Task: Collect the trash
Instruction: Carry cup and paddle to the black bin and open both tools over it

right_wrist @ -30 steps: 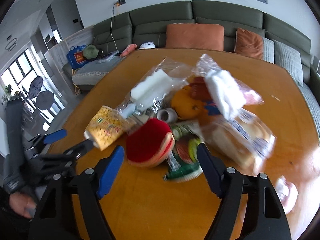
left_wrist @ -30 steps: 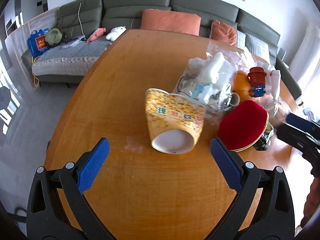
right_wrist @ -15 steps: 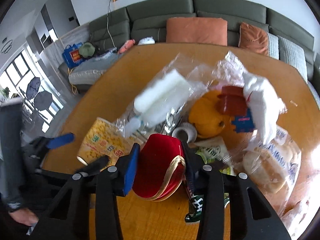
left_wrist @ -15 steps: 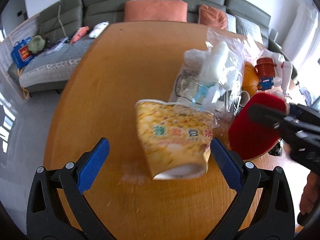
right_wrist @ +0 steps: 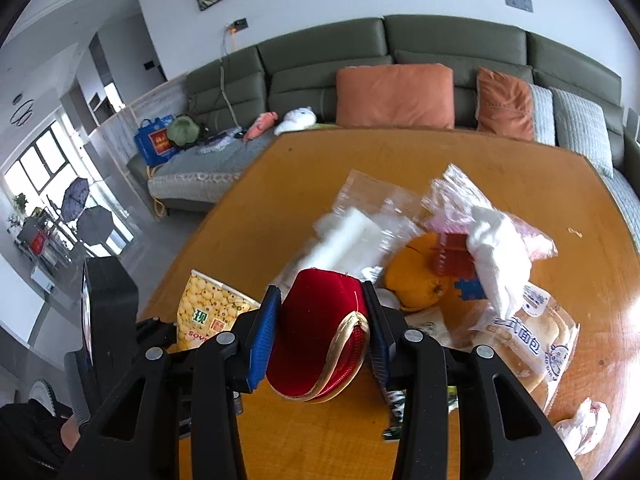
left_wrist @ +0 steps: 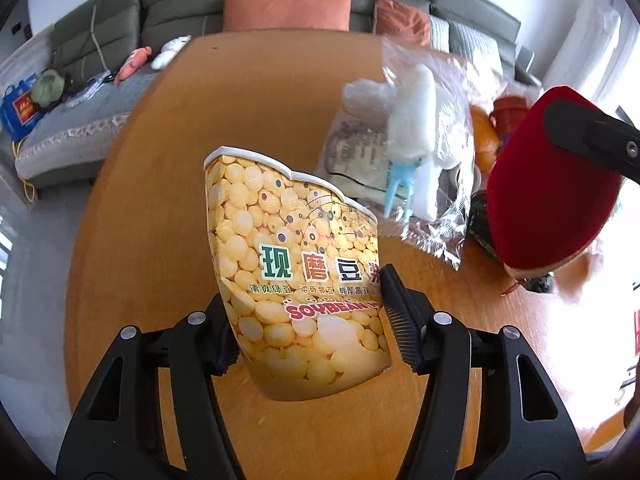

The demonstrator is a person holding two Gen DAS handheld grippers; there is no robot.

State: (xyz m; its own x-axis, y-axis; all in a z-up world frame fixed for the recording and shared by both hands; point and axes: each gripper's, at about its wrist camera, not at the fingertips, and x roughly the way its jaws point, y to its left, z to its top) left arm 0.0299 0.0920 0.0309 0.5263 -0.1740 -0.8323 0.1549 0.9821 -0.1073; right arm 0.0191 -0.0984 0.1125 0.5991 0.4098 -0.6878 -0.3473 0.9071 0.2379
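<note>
Nearest in the left wrist view, left hand-held gripper (left_wrist: 308,322) closing on a yellow paper cup (left_wrist: 298,276), both pads already pressed against its sides, cup tilted, base toward the camera, rim pointing away over the wooden counter (left_wrist: 168,184)

Nearest in the right wrist view, right hand-held gripper (right_wrist: 320,334) clenched on a red pouch (right_wrist: 316,332) with a gold zipper edge, pads tight on both flanks, pouch raised above the counter

Just beyond, a heap of clutter: clear plastic bag (left_wrist: 416,140) with white contents, an orange (right_wrist: 416,276), a red toy (right_wrist: 454,256) touching it, a white crumpled bag (right_wrist: 496,252), a bread bag (right_wrist: 532,340) at the right

Farther back, green sofa (right_wrist: 360,64) with orange cushions (right_wrist: 394,94) behind the counter
</note>
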